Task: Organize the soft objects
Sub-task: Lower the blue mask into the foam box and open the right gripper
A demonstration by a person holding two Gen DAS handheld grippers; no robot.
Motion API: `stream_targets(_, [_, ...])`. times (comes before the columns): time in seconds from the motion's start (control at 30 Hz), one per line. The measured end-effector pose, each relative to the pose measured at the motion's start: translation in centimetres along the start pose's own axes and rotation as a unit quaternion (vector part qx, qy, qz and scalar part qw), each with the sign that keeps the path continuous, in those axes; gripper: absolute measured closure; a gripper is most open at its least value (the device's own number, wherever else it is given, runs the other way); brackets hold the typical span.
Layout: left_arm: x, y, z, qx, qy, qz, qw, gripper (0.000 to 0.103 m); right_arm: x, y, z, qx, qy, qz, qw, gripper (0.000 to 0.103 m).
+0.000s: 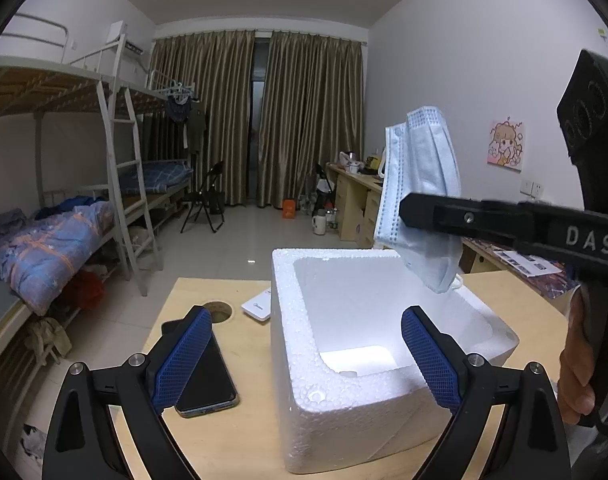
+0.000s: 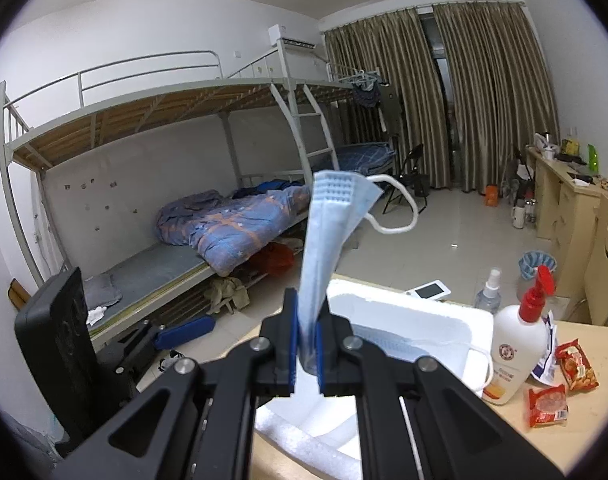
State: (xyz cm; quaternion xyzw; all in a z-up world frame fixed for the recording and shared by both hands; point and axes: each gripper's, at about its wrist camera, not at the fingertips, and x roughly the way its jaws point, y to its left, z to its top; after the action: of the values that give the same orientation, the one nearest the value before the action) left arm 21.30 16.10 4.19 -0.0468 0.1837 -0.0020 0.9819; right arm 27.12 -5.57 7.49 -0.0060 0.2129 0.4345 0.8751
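Observation:
My right gripper (image 2: 306, 344) is shut on the lower edge of a pale blue face mask (image 2: 332, 232), which stands up from the pads with one white ear loop hanging free. In the left wrist view that mask (image 1: 420, 184) hangs from the right gripper (image 1: 406, 210) above the far right corner of a white foam box (image 1: 344, 412). The foam box (image 2: 440, 316) seems to hold another blue mask (image 2: 388, 340), its loop over the rim. My left gripper (image 1: 306, 360) is open at the box's near side, its pads apart from the foam.
A dark phone (image 1: 208, 376), a white device (image 1: 258, 308) and a round hole (image 1: 218, 310) mark the table left of the box. A pump bottle (image 2: 516, 344), a spray bottle (image 2: 489, 292) and red snack packets (image 2: 548, 400) stand to its right. Bunk beds line the wall.

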Motion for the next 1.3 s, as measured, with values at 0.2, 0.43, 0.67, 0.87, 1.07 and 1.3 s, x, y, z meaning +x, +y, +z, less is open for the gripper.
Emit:
stream_targets(0.2, [0.3, 0.3, 0.0, -0.003, 0.004, -0.002, 1.0, 0.007, 0.9, -0.8, -0.2, 0.012, 0.018, -0.006, 1.0, 0.093])
stream_targets(0.43, [0.3, 0.3, 0.0, -0.001, 0.004, -0.003, 1.0, 0.007, 0.5, 0.1, 0.1, 0.016, 0.011, -0.019, 1.0, 0.04])
stream_targets(0.67, [0.3, 0.4, -0.1, 0.0, 0.002, -0.004, 1.0, 0.007, 0.9, 0.9, 0.4, -0.014, 0.042, -0.051, 0.998, 0.018])
stream_targets(0.87, [0.3, 0.7, -0.5, -0.003, 0.003, -0.004, 1.0, 0.007, 0.4, 0.4, 0.4, -0.005, 0.042, -0.075, 0.996, 0.017])
stream_targets(1.07, [0.2, 0.0, -0.6, 0.009, 0.005, -0.024, 0.9997, 0.007, 0.1, 0.5, 0.5, -0.004, 0.052, -0.066, 0.996, 0.016])
stream_targets(1.3, [0.6, -1.1, -0.2, 0.025, 0.008, -0.036, 0.999, 0.007, -0.1, 1.4, 0.9, -0.006, 0.063, -0.032, 0.997, 0.015])
